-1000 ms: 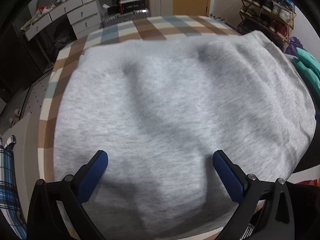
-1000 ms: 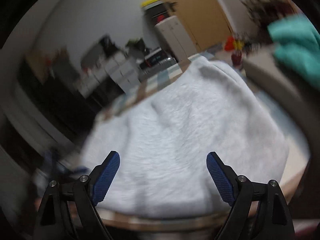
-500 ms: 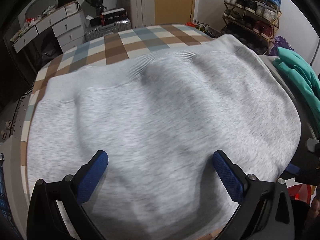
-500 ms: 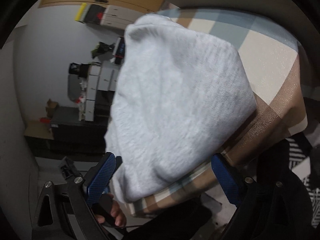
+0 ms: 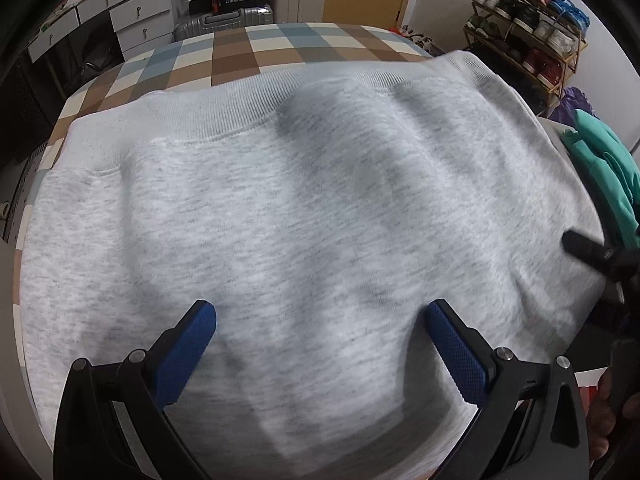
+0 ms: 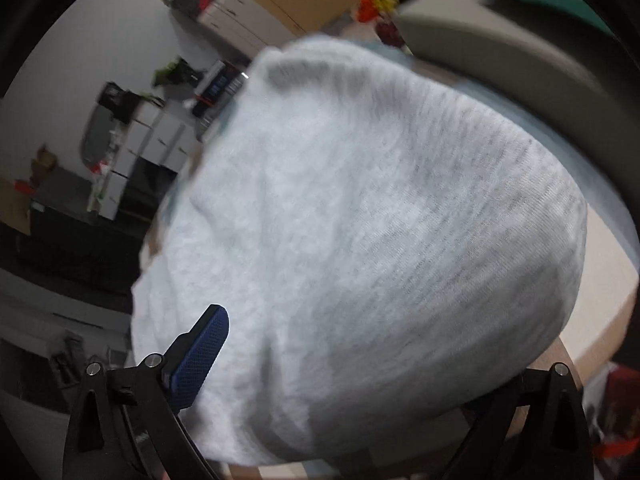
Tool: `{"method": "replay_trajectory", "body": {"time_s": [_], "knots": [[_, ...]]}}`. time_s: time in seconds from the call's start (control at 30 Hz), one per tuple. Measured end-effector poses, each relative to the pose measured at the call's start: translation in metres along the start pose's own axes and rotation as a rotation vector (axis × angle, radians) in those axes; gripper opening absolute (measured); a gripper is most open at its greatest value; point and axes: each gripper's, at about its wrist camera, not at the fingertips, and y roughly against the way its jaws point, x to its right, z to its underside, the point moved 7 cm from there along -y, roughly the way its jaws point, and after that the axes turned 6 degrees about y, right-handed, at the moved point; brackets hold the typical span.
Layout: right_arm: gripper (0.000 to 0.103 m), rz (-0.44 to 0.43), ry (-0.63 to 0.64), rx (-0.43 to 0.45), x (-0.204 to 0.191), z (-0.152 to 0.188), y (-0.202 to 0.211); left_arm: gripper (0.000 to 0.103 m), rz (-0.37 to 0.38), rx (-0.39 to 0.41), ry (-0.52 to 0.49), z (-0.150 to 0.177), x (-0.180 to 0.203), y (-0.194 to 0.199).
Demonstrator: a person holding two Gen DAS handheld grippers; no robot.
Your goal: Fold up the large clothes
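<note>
1. The left tool (image 5: 320, 334) hangs over the near part of the light grey knitted sweatshirt (image 5: 304, 224), its two blue-padded fingers (image 5: 188, 350) spread wide and clear of the cloth, grasping nothing.
2. The right tool (image 6: 340, 344) has just been opening its jaws; they stand wide, one blue pad (image 6: 202, 354) showing at the left while the other is hidden behind a fold of the sweatshirt (image 6: 360, 240). The cloth bulges between the fingers, but no pad is seen pressing on it.
3. In the left wrist view, the right tool (image 5: 596, 258) shows as a dark shape at the sweatshirt's right edge.
4. The sweatshirt lies spread across the table (image 5: 256, 48), which carries a brown, blue and cream checked cover; its ribbed hem runs along the far side.
5. A teal garment (image 5: 604, 160) lies just beyond the sweatshirt's right side.
6. Further off stand a white chest of drawers (image 5: 120, 12), a silver suitcase (image 5: 224, 22) and a shoe rack (image 5: 528, 36).
</note>
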Motion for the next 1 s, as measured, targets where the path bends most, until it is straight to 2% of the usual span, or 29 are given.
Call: {"method": "replay_trajectory", "body": {"time_s": [0.1,0.17,0.23,0.3,0.33,0.37,0.5,0.7,0.73,0.77,0.8,0.83,0.87,0.93,1.0], "knots": [[0.101,-0.112,0.04,0.062,-0.012,0.003,0.002,0.102,0.005,-0.006,0.015,0.001,-0.001,-0.001],[0.101,-0.204,0.007,0.052,-0.011,0.008,0.001,0.102,0.001,-0.009,0.009,0.001,0.0,-0.001],[0.101,-0.327,-0.029,0.097,-0.013,0.005,0.013,0.102,-0.003,-0.01,0.007,0.001,0.001,-0.001],[0.1,-0.354,0.002,0.112,-0.015,0.005,0.018,0.102,-0.004,-0.009,0.009,0.002,0.001,0.0],[0.1,-0.33,0.01,0.108,-0.01,0.006,0.017,0.102,-0.002,-0.011,0.009,0.001,0.001,-0.001],[0.101,-0.258,0.002,0.079,-0.002,0.01,0.007,0.102,-0.003,-0.012,0.007,0.002,0.002,-0.001],[0.099,-0.182,-0.037,-0.001,0.006,0.014,-0.022,0.102,-0.009,-0.007,0.003,0.002,0.001,-0.001],[0.098,-0.018,0.076,0.021,-0.001,0.007,-0.034,0.102,0.005,-0.01,0.006,0.0,-0.001,-0.003],[0.093,-0.005,0.098,0.014,-0.002,0.005,-0.035,0.102,0.01,-0.004,0.002,-0.001,-0.001,-0.003],[0.076,-0.002,0.128,0.009,-0.004,0.002,-0.035,0.102,0.011,0.006,-0.006,-0.001,-0.001,-0.003],[0.065,-0.002,0.147,0.017,-0.005,-0.002,-0.031,0.102,0.011,0.014,-0.012,-0.002,-0.001,-0.003],[0.04,-0.015,0.151,0.035,-0.003,-0.008,-0.026,0.102,0.012,0.021,-0.016,-0.002,-0.001,-0.004],[0.029,-0.046,0.143,0.06,0.002,-0.016,-0.02,0.102,0.015,0.026,-0.019,-0.003,-0.001,-0.004],[0.027,-0.115,0.116,0.085,0.01,-0.025,-0.013,0.102,0.032,0.029,-0.026,-0.005,0.002,-0.005],[0.025,-0.103,0.135,0.09,0.012,-0.027,-0.013,0.102,0.031,0.028,-0.03,-0.008,0.006,-0.007]]}}
